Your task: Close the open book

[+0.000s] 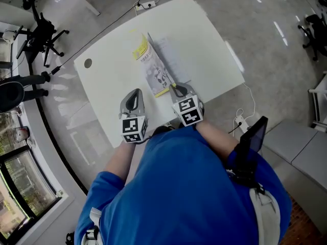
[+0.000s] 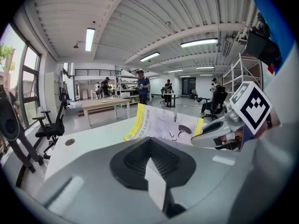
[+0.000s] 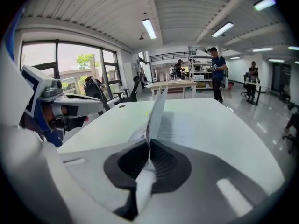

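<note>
Two claws hover at the near edge of the white tabletop (image 1: 110, 78). Leftmost, the left claw (image 1: 136, 93) is pinched together and empty over bare tabletop, with the book (image 1: 159, 69) just to its right and a little farther off. The right claw (image 1: 176, 88) is clamped on the near edge of the book's lifted side, which stands almost upright from the pages lying flat on its right.

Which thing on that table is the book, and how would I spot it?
Start at the big white table. The book lies near the edge closest to the person in blue. It alone has print and a yellow-edged cover, which the right gripper pinches and holds raised.
</note>
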A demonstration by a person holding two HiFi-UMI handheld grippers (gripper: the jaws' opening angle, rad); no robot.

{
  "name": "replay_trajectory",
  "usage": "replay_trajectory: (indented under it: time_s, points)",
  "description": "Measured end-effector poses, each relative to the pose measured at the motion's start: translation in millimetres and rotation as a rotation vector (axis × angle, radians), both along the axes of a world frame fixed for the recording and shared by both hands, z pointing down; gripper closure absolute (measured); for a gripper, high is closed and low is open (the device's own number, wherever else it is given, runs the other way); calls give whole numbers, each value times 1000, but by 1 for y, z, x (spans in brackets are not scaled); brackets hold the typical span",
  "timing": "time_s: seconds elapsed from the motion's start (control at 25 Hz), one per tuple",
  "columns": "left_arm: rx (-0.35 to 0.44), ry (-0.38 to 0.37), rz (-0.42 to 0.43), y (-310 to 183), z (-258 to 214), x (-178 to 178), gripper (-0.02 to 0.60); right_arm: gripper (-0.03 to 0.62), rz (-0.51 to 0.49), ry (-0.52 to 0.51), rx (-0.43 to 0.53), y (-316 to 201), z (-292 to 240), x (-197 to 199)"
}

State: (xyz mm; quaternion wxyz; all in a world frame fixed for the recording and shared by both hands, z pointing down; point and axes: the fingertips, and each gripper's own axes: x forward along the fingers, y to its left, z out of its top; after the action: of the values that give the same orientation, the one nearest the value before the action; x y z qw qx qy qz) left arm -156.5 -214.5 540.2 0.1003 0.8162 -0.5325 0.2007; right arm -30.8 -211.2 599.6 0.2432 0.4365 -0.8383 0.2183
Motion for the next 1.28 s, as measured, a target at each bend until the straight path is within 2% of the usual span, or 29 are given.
replay_trajectory:
  time_s: [0.4, 0.84, 1.12, 1.28]
  points:
    - [-25, -30, 21, -11, 8, 16, 574, 580, 104, -132, -199, -9, 40, 24]
    - [-31, -36, 18, -18, 11, 29, 574, 576, 202, -351, -405, -13, 60, 38]
    - [-39, -43, 0, -17, 16, 38, 574, 567, 202, -464, -429, -15, 60, 44]
    - [-43, -57, -5, -12, 14, 47, 574, 554, 177, -470, -447, -10, 59, 54]
